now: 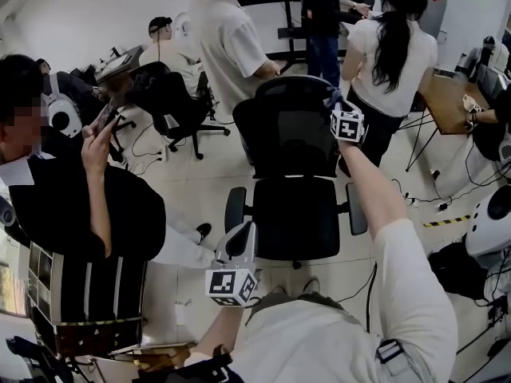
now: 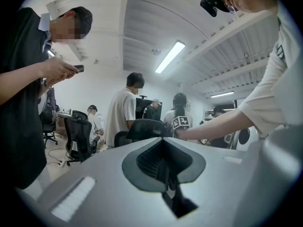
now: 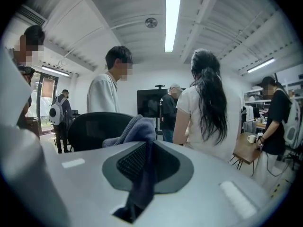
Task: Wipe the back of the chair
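Cloth (image 3: pixel 137 129) pinched in right gripper (image 1: pixel 335 100), raised to backrest (image 1: pixel 287 138) top edge, ready for wiping | left gripper (image 1: pixel 242 242) closed, empty, parked low, out of the way

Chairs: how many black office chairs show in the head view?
2 for certain: one chair in the middle, with the cloth held by the right gripper at its back; another chair upper left. More may be hidden behind the standing people.

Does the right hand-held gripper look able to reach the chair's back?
Probably yes: the right hand-held gripper, shut on a cloth, sits at the top edge of the chair back, with nothing between.
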A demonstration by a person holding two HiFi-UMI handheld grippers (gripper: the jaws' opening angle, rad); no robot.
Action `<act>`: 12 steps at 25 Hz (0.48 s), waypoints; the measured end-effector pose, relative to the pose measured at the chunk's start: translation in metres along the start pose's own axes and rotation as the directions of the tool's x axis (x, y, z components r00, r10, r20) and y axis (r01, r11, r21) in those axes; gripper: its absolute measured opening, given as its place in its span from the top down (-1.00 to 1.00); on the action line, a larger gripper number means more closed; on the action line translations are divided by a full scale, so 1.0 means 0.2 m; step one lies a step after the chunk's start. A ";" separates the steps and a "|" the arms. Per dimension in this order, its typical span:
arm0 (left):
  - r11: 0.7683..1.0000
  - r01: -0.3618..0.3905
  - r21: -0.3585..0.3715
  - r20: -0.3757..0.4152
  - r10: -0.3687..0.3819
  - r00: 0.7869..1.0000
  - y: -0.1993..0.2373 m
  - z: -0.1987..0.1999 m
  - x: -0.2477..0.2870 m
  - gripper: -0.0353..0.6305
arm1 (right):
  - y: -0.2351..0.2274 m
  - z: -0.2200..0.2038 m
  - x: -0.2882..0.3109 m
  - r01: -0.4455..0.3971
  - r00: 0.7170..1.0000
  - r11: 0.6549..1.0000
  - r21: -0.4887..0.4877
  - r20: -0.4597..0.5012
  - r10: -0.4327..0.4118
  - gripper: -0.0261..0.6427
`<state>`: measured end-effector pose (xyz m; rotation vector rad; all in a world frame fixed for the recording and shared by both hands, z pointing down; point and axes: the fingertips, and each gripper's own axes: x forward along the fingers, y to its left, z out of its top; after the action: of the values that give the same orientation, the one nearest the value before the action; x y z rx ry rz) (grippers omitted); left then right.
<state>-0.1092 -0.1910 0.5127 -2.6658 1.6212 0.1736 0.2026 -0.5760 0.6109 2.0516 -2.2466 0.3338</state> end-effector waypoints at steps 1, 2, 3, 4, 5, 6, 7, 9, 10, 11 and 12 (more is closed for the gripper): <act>1.000 0.008 0.003 0.006 -0.008 1.000 -0.03 0.01 0.01 0.89 | 0.02 0.01 -0.01 -0.013 1.000 1.000 0.005 0.013 0.012 0.82; 1.000 0.011 0.006 0.013 -0.011 1.000 -0.04 0.02 0.02 0.89 | 0.07 0.02 -0.02 -0.034 0.999 0.999 0.008 0.029 0.033 0.82; 1.000 0.011 0.008 0.017 -0.011 1.000 -0.04 0.03 0.02 0.89 | 0.14 0.04 -0.02 -0.063 0.997 0.998 0.005 0.044 0.063 0.82; 1.000 0.010 0.007 0.013 -0.010 1.000 -0.04 0.02 0.03 0.89 | 0.24 0.04 -0.01 -0.098 0.994 0.995 -0.001 0.057 0.098 0.82; 1.000 0.010 0.001 0.005 -0.010 1.000 -0.03 0.01 0.05 0.89 | 0.36 0.03 0.00 -0.137 0.988 0.991 -0.005 0.067 0.137 0.82; 1.000 0.014 -0.008 -0.005 -0.014 1.000 -0.02 0.00 0.06 0.89 | 0.48 0.01 0.01 -0.173 0.982 0.985 -0.008 0.073 0.173 0.82; 1.000 0.021 -0.013 -0.012 -0.021 1.000 -0.02 0.00 0.07 0.89 | 0.60 -0.02 0.03 -0.201 0.977 0.979 -0.010 0.074 0.202 0.82; 0.999 0.037 -0.006 -0.013 -0.037 0.999 -0.02 0.02 0.07 0.89 | 0.82 -0.12 0.08 -0.236 0.970 0.972 -0.010 0.052 0.237 0.82; 0.999 0.042 0.004 -0.007 -0.042 0.999 -0.02 0.05 0.07 0.89 | 0.92 -0.17 0.12 -0.246 0.968 0.969 -0.006 0.036 0.246 0.82; 0.999 0.043 0.016 0.003 -0.043 0.999 -0.01 0.09 0.06 0.89 | 1.00 -0.22 0.16 -0.254 0.967 0.967 -0.006 0.022 0.254 0.82; 0.999 0.037 0.029 0.013 -0.037 0.999 0.00 0.11 0.05 0.89 | 1.07 -0.24 0.20 -0.262 0.965 0.965 -0.011 0.013 0.262 0.82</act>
<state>-0.1061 -0.1981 0.4892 -2.6654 1.5577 0.1658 -0.0187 -0.5882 0.6442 1.7568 -2.5261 0.3261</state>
